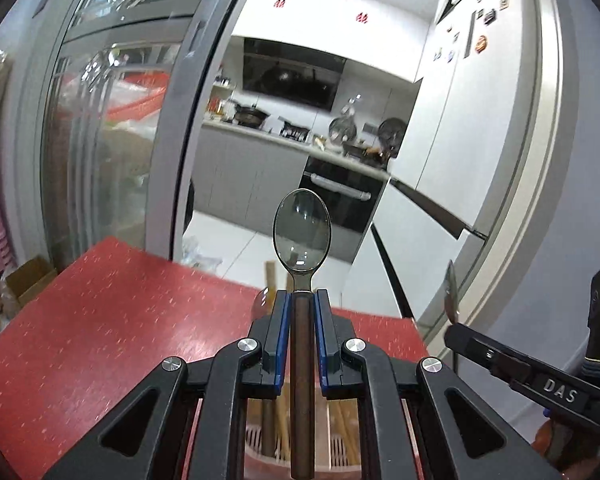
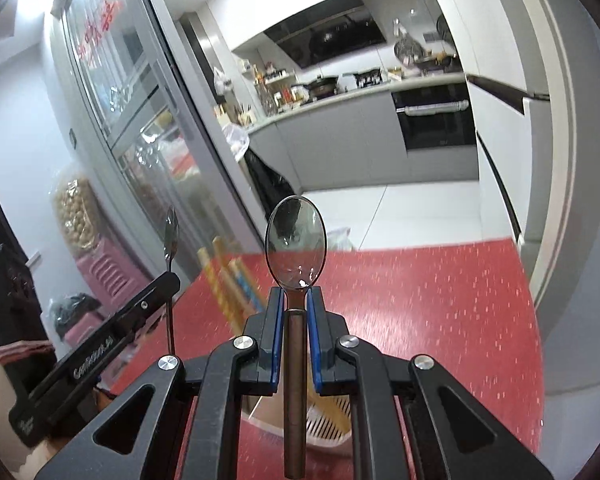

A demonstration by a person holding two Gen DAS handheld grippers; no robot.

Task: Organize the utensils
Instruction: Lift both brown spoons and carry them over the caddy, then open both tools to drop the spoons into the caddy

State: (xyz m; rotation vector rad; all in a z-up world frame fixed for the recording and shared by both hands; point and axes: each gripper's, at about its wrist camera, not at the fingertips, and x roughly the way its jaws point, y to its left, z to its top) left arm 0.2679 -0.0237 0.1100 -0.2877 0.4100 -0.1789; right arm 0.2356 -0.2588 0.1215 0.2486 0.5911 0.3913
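I have each tool clamped on a spoon: left tool [image 1: 301, 300] on the left spoon [image 1: 302, 236], right tool [image 2: 296, 298] on the right spoon [image 2: 296, 236]. I'd lower both handle-first into the utensil holder [image 2: 328, 424] beneath them, keeping them apart.

2 upright dark-handled spoons [image 1: 302, 236] [image 2: 296, 240], bowls up

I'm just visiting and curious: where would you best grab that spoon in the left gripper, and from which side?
By the dark handle just below the neck, as the left gripper does now, closing on its two narrow sides. The spoon has a straight, slim handle that sits well between flat pads; the rounded, shiny bowl would likely slip.
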